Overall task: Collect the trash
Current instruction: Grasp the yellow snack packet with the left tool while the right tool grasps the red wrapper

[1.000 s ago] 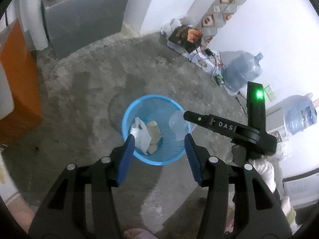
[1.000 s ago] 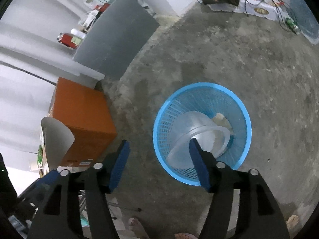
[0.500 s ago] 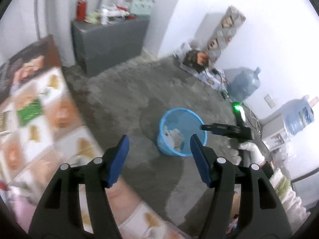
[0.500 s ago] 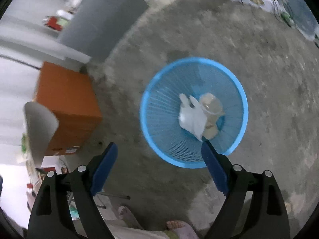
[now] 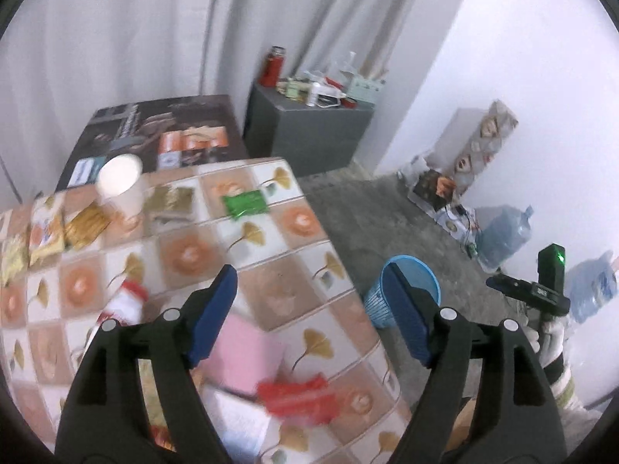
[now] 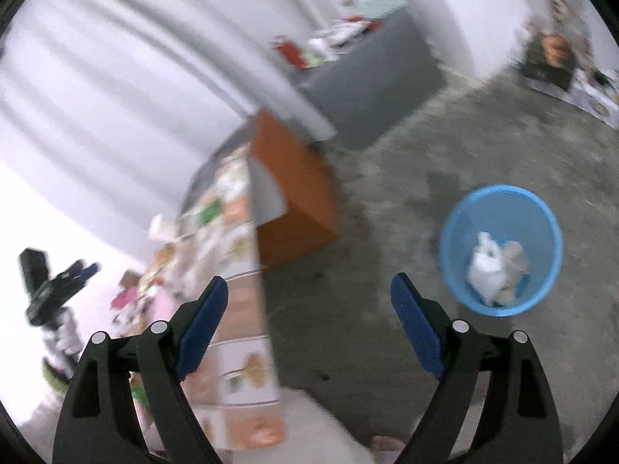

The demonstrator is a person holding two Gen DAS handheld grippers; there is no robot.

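My left gripper [image 5: 311, 282] hangs over the patterned table [image 5: 271, 232], its jaws opening with nothing between them. On the table lie a red wrapper [image 5: 298, 396], a pink packet [image 5: 243, 352], a green packet [image 5: 246, 203], a white paper cup [image 5: 120, 183] and yellow snack bags [image 5: 46, 232]. The blue mesh bin [image 5: 408, 290] stands on the floor beyond the table's corner. In the right wrist view my right gripper [image 6: 309, 295] is open and empty above the floor, and the bin [image 6: 503, 249], to its right, holds a white bag [image 6: 483, 266] and crumpled paper.
An orange box [image 6: 294, 189] sits under the table's far end. A grey cabinet [image 5: 309, 131] with clutter on top stands against the wall. Water jugs [image 5: 503, 236] and boxes line the right wall. The concrete floor [image 6: 387, 201] around the bin is bare.
Both grippers rose and swung away from the bin toward the table. Both sets of jaws widened. The clear plastic piece at the right gripper a second ago is gone from its jaws.
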